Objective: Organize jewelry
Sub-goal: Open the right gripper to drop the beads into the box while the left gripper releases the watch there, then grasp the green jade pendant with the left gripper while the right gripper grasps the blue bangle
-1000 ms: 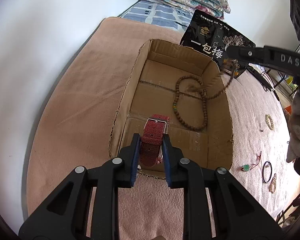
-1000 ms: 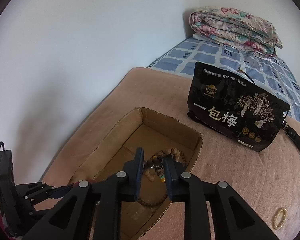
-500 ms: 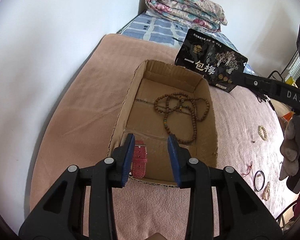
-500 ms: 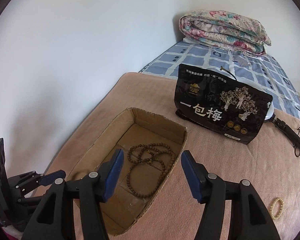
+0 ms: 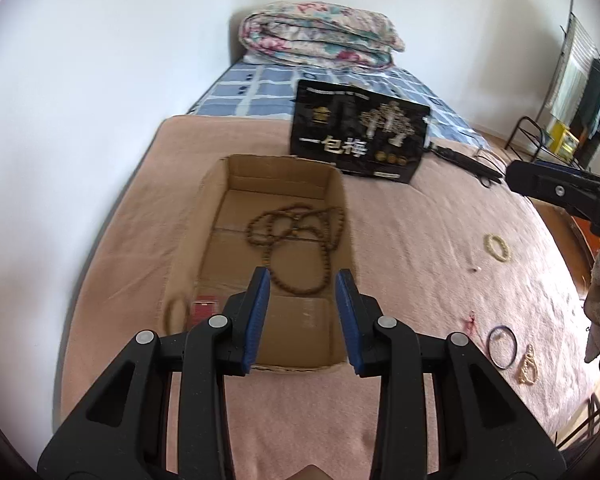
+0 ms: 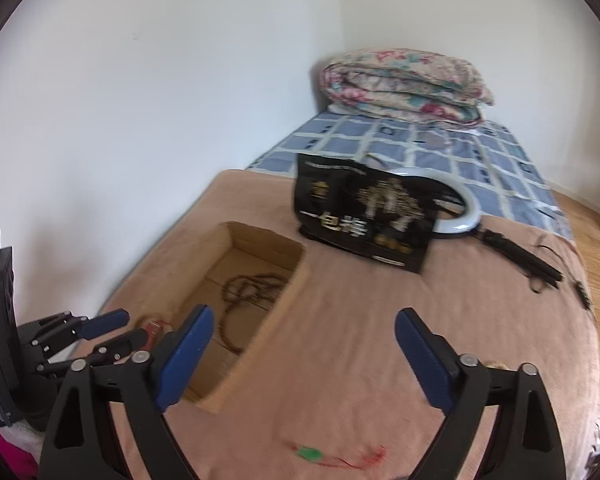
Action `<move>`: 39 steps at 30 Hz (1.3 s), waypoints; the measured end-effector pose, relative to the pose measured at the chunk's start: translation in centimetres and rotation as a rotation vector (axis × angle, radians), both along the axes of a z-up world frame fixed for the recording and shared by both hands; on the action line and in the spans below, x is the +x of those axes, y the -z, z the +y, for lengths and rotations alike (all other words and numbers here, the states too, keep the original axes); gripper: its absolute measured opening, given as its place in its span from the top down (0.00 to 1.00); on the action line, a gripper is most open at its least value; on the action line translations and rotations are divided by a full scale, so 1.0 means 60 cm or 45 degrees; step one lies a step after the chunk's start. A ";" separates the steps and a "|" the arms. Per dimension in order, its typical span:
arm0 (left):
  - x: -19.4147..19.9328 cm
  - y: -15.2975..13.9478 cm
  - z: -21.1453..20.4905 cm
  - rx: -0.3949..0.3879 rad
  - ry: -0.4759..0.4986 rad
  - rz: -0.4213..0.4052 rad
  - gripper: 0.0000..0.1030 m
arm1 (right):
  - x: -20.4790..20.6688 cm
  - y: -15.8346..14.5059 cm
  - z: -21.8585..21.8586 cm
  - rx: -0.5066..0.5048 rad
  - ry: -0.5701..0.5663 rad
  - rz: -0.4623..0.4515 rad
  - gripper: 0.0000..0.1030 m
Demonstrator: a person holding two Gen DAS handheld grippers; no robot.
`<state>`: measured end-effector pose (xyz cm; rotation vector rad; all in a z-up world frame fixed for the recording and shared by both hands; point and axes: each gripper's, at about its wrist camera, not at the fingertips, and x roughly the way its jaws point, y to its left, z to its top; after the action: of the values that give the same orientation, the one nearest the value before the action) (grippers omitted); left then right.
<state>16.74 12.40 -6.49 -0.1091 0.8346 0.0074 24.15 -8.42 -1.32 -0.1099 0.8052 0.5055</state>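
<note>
Left tool (image 5: 302, 312): spread apart and empty, hovering over the near end of the cardboard box (image 5: 210, 196); it also shows at the left edge of the right wrist view (image 6: 112, 332).
Right tool (image 6: 300, 354): blue pads wide apart, gripping nothing, above the blanket just right of the box (image 6: 288, 292); in the left wrist view its tip shows at the far right (image 5: 556, 188).
Cardboard box: open-topped, lying on the pink blanket (image 5: 412, 248) that covers the bed.
Wooden bead necklace (image 5: 296, 248): coiled loosely on the box floor, in the middle and far part; seen in the right wrist view as well (image 6: 252, 288).
Red watch strap (image 5: 205, 309): in the box at its near left corner, partly hidden behind the left tool's finger.
Beaded ring (image 5: 176, 312): a pale loop just left of the red strap, against the left wall of the box.
Loose jewelry on the blanket: a cream bead bracelet (image 5: 497, 247) well right of the box; a black bangle (image 5: 501, 342) with a gold piece (image 5: 527, 365) just beside it near the right edge; a green pendant on red cord (image 6: 310, 453) lies near the right tool.
Black snack bag (image 5: 358, 136): stands just beyond the box's far end.
Folded floral quilt (image 5: 320, 34): at the head of the bed, on the blue checked sheet (image 5: 256, 88).
</note>
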 end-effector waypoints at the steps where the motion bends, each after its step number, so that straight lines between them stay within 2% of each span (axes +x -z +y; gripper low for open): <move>1: 0.000 0.000 -0.011 -0.003 0.021 0.000 0.67 | -0.007 -0.002 -0.017 -0.017 0.031 -0.017 0.00; 4: -0.001 0.005 -0.046 -0.022 0.094 0.012 0.67 | -0.028 -0.004 -0.071 -0.048 0.093 -0.055 0.00; 9: -0.005 0.025 -0.104 -0.071 0.189 0.067 0.67 | -0.053 0.004 -0.172 -0.023 0.176 -0.036 0.00; 15: -0.007 0.062 -0.165 -0.094 0.292 0.156 0.67 | -0.081 0.050 -0.276 -0.027 0.267 0.017 0.00; 16: -0.005 0.070 -0.173 -0.089 0.300 0.177 0.66 | -0.083 0.062 -0.288 -0.035 0.279 0.037 0.00; 18: -0.005 0.082 -0.181 -0.092 0.306 0.199 0.55 | -0.087 0.089 -0.311 -0.041 0.302 0.082 0.00; 19: -0.003 0.089 -0.184 -0.102 0.307 0.213 0.53 | -0.090 0.103 -0.322 -0.039 0.306 0.106 0.00; 24: 0.005 0.118 -0.182 -0.134 0.282 0.276 0.52 | -0.100 0.174 -0.340 -0.089 0.234 0.250 0.00; 32: 0.013 0.168 -0.221 -0.090 0.335 0.346 0.52 | -0.129 0.242 -0.320 -0.155 0.125 0.333 0.00; 39: 0.015 0.198 -0.239 -0.064 0.259 0.324 0.52 | -0.142 0.283 -0.298 -0.188 0.085 0.366 0.00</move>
<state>17.64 -1.95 -18.34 -0.0711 1.0974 -0.1947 15.62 -26.32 -18.30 -0.1486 1.1240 0.4026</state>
